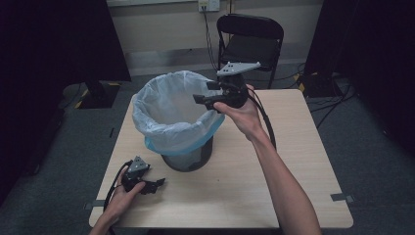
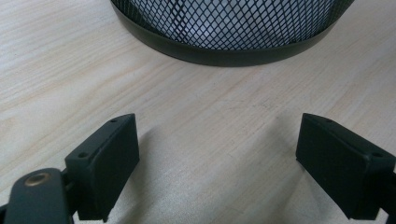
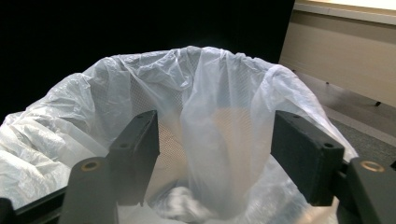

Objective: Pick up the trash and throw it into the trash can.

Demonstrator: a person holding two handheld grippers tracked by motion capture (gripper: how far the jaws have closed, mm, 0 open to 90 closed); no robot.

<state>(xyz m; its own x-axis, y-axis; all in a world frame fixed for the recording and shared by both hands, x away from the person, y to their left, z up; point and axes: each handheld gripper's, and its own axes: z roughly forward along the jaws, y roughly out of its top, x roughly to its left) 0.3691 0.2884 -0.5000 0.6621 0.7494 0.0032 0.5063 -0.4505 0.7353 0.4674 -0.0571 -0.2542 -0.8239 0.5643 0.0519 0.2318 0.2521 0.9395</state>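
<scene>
Crumpled lump [image 3: 180, 205] at bin liner [image 3: 224, 140] bottom, blurred, unidentifiable.

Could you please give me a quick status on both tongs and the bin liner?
Right tongs open at the bin's rim, nothing gripped. Left tongs open, resting on the table. Liner draped over the mesh bin. Nothing in the way.

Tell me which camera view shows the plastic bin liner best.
The high view: it shows the whole bin liner folded over the rim of the mesh bin. The right gripper view looks into the liner's inside between open jaws, close but cropped. The left gripper view catches only pale liner behind the bin's mesh base.
</scene>
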